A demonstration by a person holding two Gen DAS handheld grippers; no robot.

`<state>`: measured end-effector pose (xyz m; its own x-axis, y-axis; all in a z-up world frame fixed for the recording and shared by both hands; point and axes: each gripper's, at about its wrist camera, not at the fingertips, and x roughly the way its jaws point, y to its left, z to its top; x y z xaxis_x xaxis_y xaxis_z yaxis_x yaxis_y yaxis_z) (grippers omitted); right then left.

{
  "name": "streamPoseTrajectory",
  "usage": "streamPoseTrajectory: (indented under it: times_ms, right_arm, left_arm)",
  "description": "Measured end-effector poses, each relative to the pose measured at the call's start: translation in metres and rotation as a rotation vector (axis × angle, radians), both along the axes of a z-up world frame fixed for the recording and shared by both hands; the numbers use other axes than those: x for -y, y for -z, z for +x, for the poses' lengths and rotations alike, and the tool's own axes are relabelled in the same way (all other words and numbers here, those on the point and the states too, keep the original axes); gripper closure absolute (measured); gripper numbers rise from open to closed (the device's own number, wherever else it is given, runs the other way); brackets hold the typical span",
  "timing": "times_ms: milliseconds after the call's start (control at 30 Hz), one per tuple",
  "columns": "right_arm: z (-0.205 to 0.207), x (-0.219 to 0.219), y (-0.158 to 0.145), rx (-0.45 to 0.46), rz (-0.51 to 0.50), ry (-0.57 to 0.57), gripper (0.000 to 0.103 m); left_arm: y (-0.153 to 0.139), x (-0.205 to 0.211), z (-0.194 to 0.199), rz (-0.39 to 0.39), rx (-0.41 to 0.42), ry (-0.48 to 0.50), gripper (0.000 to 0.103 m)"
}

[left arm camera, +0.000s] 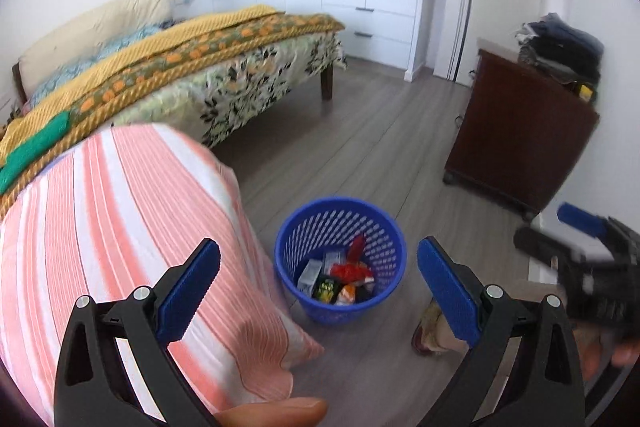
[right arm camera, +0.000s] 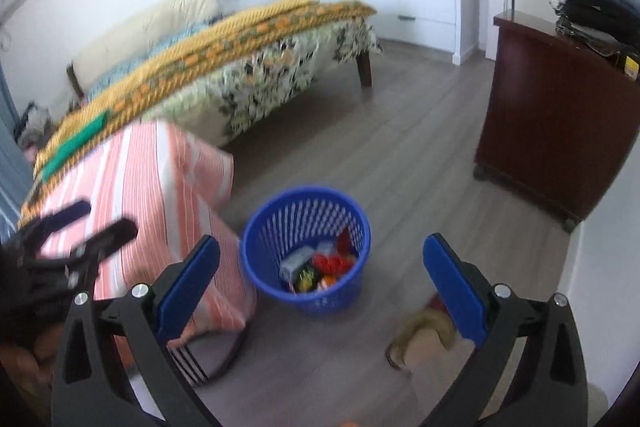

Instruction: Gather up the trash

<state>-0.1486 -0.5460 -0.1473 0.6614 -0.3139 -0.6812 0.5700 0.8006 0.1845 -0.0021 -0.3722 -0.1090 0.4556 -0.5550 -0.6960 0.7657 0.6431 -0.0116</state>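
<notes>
A blue mesh waste basket [left arm camera: 298, 227] [right arm camera: 260, 227] stands on the grey wood floor. Several pieces of trash [left arm camera: 340, 277] [right arm camera: 320, 265] lie in its bottom: red, orange and green wrappers and small grey boxes. My left gripper [left arm camera: 320, 279] hangs open above the basket with nothing between its blue pads. The right gripper [right arm camera: 322, 275] is open too, above the same basket, its jaws bare. In the left wrist view the right gripper [left arm camera: 560, 227] shows blurred at the right edge. The left gripper [right arm camera: 100, 219] appears blurred at the left of the right wrist view.
A stand draped in a pink and white striped cloth [left arm camera: 120, 219] [right arm camera: 160, 195] is just left of the basket. Behind it is a bed [left arm camera: 192, 67] with a yellow blanket. A dark wooden cabinet [left arm camera: 520, 147] [right arm camera: 560, 127] with folded clothes stands at the right. A person's foot [left arm camera: 434, 327] [right arm camera: 420, 335] rests on the floor by the basket.
</notes>
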Motion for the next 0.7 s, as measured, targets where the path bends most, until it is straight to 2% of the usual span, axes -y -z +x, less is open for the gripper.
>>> streamPoseTrajectory:
  times_ms: [200,700]
  right_arm:
    - [0.005,-0.025,0.012,-0.091,-0.014,-0.027,0.005]
    - [0.006,-0.029,0.008,-0.093,-0.021,-0.016,0.005]
  left_arm:
    - [0.007,-0.003,0.002,0.021,-0.013,-0.009,0.005]
    - [0.018,0.001,0.007,0.046,-0.043,-0.011,0.005]
